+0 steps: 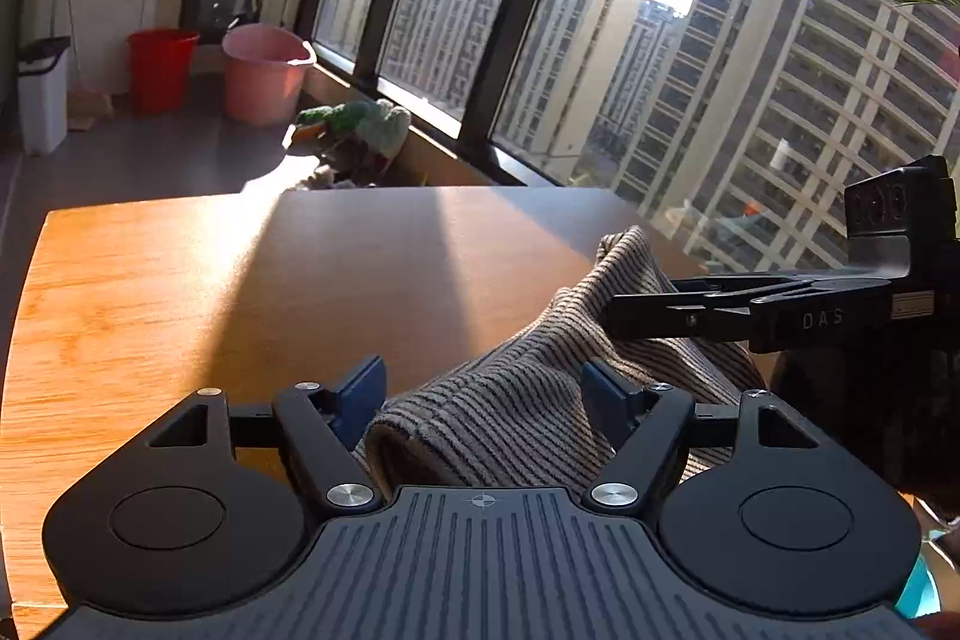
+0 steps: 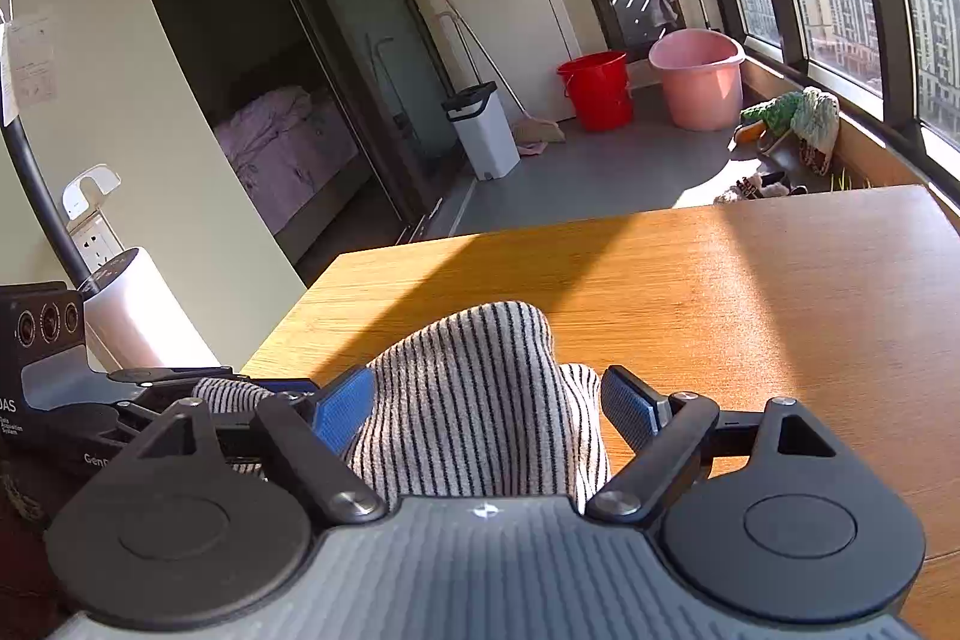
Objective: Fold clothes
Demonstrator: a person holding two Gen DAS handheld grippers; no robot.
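Striped cloth lies bunched at the near edge of the wooden table, mounded between both tools. Left gripper and right gripper each stand wide around its folds, apparently gathering edges for a fold.

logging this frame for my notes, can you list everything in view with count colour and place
striped garment: 1, grey-and-dark stripes, bunched at near table edge, between both sets of jaws
table: 1, wood
pink tub: 1, floor by window
red bucket: 1, left of tub
bin: 1, white with black lid, by wall
broom: 1, leaning beside bin
green cloth pile: 1, floor under window
left gripper: 1, black, blue pads, open around garment
right gripper: 1, same, open around garment
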